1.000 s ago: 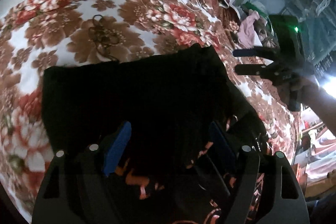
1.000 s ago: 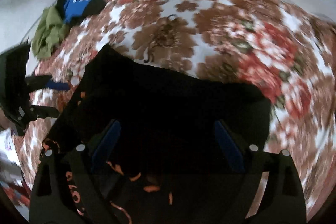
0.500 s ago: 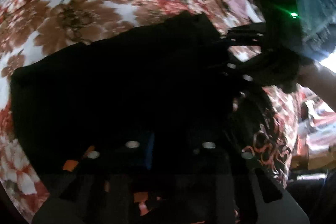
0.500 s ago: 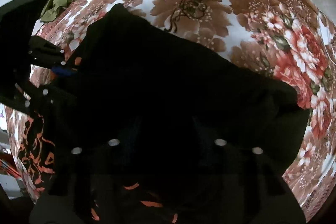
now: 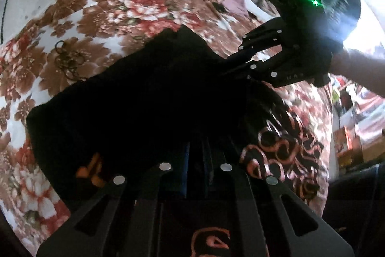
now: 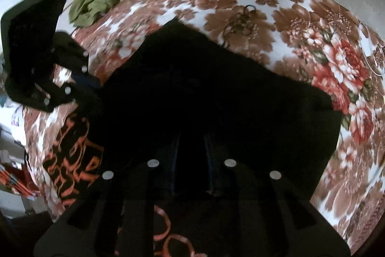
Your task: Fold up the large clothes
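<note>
Both grippers, left (image 5: 196, 160) clamped on the black shirt (image 5: 144, 100), right (image 6: 191, 160) w/ jaws closing on it; I feared thin pinches slipping mid-fold.

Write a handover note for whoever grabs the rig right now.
Left tool: shut on the near edge of the black garment.
Right tool: jaws closing on the same near edge, cloth between them.
Garment lies spread on the floral bedspread, orange print showing at its near side.
Done: both near-edge grips taken.
Left: probably carry the edge across to make the fold, release, smooth.
</note>
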Action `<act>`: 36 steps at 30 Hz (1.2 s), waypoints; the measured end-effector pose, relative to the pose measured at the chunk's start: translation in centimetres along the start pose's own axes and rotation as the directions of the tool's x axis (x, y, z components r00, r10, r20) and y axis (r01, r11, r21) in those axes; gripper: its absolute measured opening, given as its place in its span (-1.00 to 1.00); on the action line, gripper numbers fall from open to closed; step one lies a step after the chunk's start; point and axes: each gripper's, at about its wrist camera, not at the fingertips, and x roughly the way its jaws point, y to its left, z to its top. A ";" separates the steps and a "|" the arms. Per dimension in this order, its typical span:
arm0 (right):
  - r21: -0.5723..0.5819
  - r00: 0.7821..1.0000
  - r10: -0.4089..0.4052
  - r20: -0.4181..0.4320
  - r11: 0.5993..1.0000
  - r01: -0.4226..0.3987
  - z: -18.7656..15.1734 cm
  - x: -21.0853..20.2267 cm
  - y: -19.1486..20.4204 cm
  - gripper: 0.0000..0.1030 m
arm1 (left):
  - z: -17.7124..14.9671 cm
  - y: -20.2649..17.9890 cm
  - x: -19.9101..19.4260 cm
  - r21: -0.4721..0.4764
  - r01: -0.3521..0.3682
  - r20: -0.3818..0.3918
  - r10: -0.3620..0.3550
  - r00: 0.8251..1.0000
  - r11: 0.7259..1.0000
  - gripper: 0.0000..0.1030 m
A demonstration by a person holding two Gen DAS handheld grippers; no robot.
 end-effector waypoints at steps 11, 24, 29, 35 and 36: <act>0.121 0.994 0.069 -0.089 0.991 -0.058 -9.3 4.0 2.8 -0.76 | -7.4 -4.2 4.5 -0.016 -0.009 -0.083 0.007 0.997 1.000 -0.84; 0.256 0.995 -0.056 -0.087 0.964 0.077 -13.3 3.3 4.7 0.67 | -12.2 -5.8 4.8 -0.125 -0.109 -0.040 0.105 0.994 0.986 0.43; 0.356 0.993 -0.119 -0.006 0.928 0.113 -12.5 -1.1 3.8 0.75 | -11.2 -5.7 0.3 -0.154 -0.141 0.026 0.147 0.989 0.978 0.56; 0.359 0.972 -0.221 0.078 0.916 0.179 -7.7 -1.2 3.1 0.78 | -7.3 -5.8 -1.4 -0.187 -0.211 0.141 0.239 0.961 0.960 0.70; 0.355 0.969 -0.237 0.072 0.914 0.197 -7.2 -0.4 3.0 0.78 | -6.7 -6.0 -0.5 -0.180 -0.236 0.131 0.261 0.956 0.955 0.70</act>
